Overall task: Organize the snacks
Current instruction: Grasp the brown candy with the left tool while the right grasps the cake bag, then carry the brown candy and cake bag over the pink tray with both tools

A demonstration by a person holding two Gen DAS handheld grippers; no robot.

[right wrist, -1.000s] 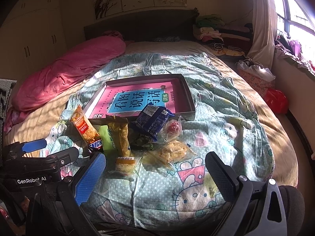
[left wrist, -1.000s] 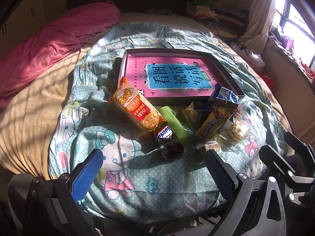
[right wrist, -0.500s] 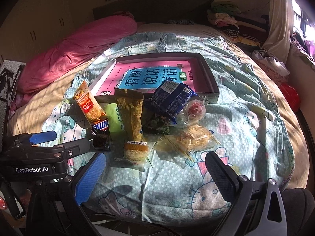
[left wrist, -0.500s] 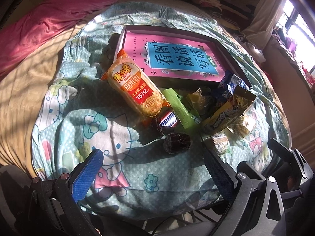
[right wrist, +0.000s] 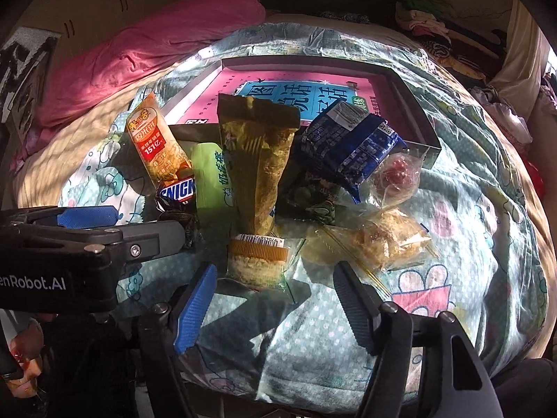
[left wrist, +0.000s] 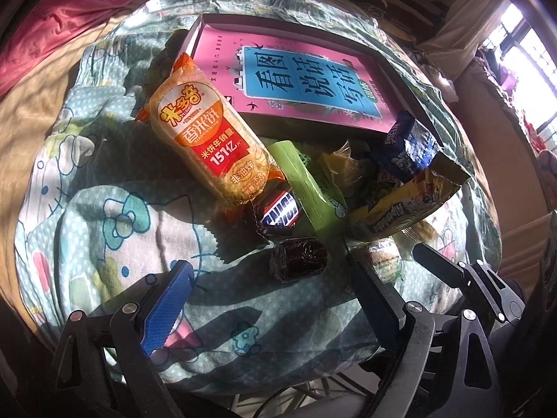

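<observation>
The snacks lie in a loose heap on the bed, on the cartoon-print quilt point(left wrist: 115, 230), just near the shallow box point(right wrist: 414, 104) that has a pink book inside.

The left tongs point(left wrist: 268, 299) are closing, but nothing is between the pads; the small dark wrapped candy point(left wrist: 298, 258) lies just beyond the tips. The right tongs point(right wrist: 275, 299) are closing too, with nothing pressed between them; the small cake in clear wrap point(right wrist: 257, 261) sits just ahead of the gap.

I judge that each hand is about to take the nearest piece. To do this well, bring each pair of tongs lower so the pads come on both sides of the piece, not on the quilt cloth. Close gently on the cake, because it looks soft. The chocolate bar point(left wrist: 278, 212) almost touches the candy, so do not catch its wrapper.
</observation>
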